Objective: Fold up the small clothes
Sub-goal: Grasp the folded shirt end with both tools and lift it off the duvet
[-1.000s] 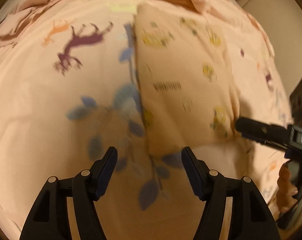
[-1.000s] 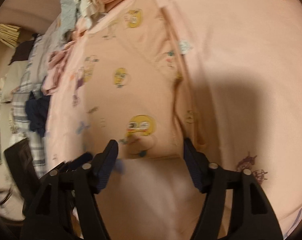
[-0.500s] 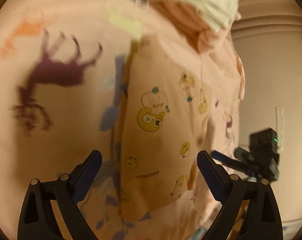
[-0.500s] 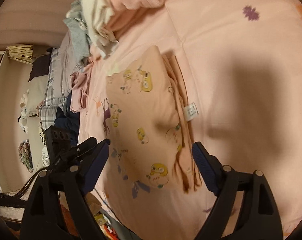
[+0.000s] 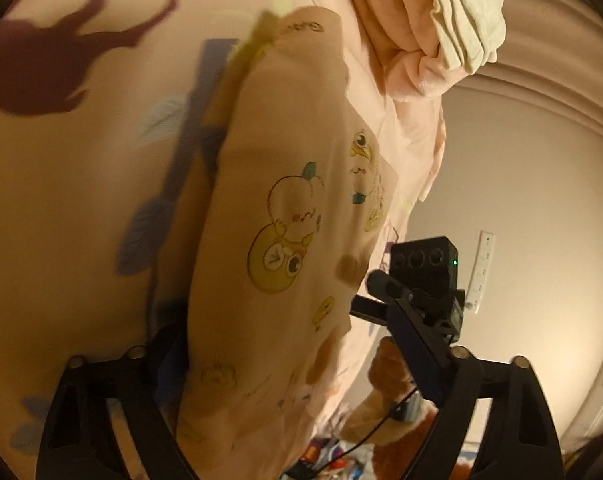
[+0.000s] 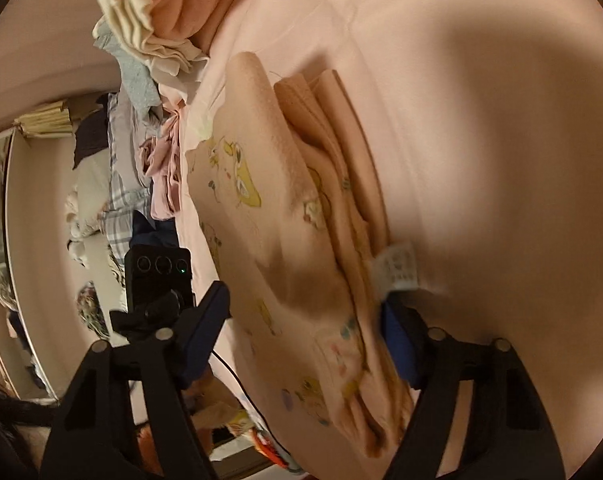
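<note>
- Left gripper (image 5: 297,352): jaws closing, folded garment (image 5: 285,216) between them, pads not visibly pressing yet.
- Right gripper (image 6: 305,320): jaws also closing, straddling the garment's stacked fold edges beside its care label (image 6: 397,266) (contact there hard to judge).
- Garment lies on the pink bedsheet (image 6: 481,80), below the clothes pile (image 6: 149,20).
- To do it well: each gripper should catch every layer at its end of the garment before lifting.
- Both should lift level, or the folds slip.
</note>
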